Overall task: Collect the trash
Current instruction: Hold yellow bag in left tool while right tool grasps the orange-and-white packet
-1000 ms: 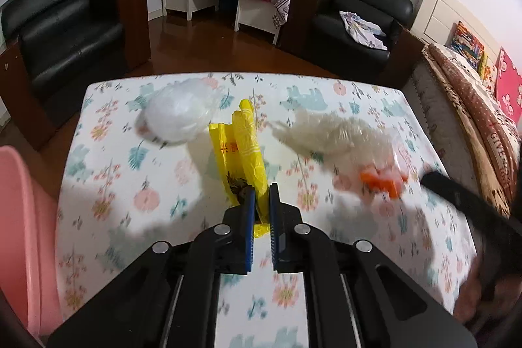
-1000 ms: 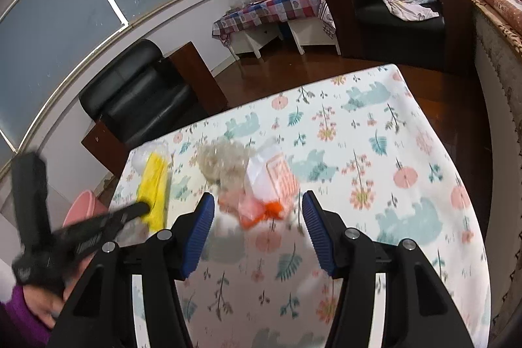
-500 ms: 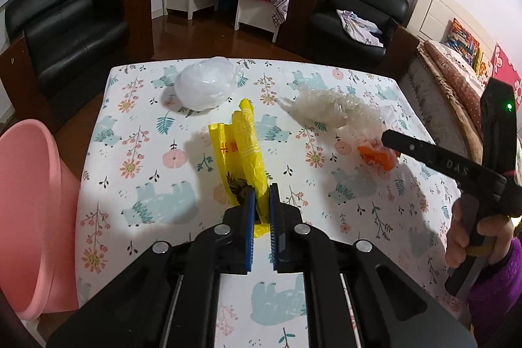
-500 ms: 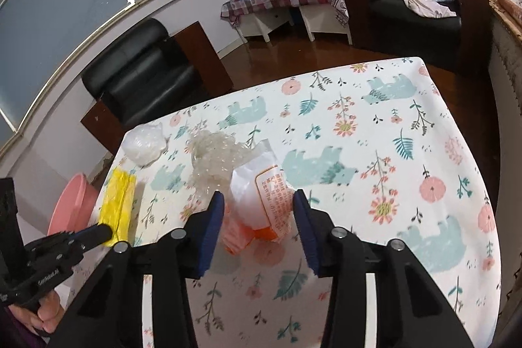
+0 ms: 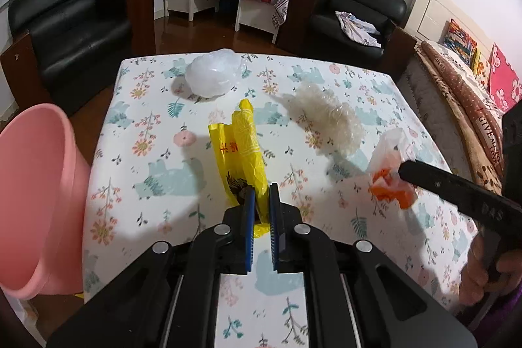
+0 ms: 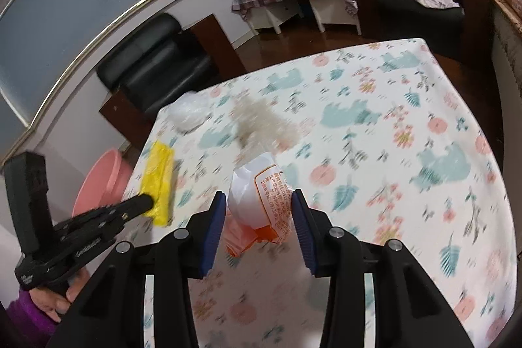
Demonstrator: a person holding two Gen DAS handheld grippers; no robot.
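Observation:
My left gripper point(image 5: 261, 188) is shut on the near end of a yellow plastic bag point(image 5: 241, 145), which lies stretched out on the floral tablecloth point(image 5: 146, 178). In the right wrist view that bag point(image 6: 158, 178) hangs from the left gripper's tip point(image 6: 145, 201) near the table's left edge. My right gripper point(image 6: 257, 201) is shut on a white and orange wipes packet point(image 6: 261, 191), both pads pressing its sides. The left wrist view shows the packet point(image 5: 391, 185) at the right gripper's tip point(image 5: 403, 168), just above the cloth.
A pink basin point(image 5: 32, 191) stands beside the table's left edge. A crumpled white bag point(image 5: 212, 77) lies at the far side and a clear crinkled plastic wrap point(image 5: 326, 116) right of centre. Black armchairs, a checked side table and a bed ring the table.
The right jaws narrowed onto the wipes packet and carried it nearer the table's middle. The left gripper drew back with the yellow bag, bringing the pink basin further into view.

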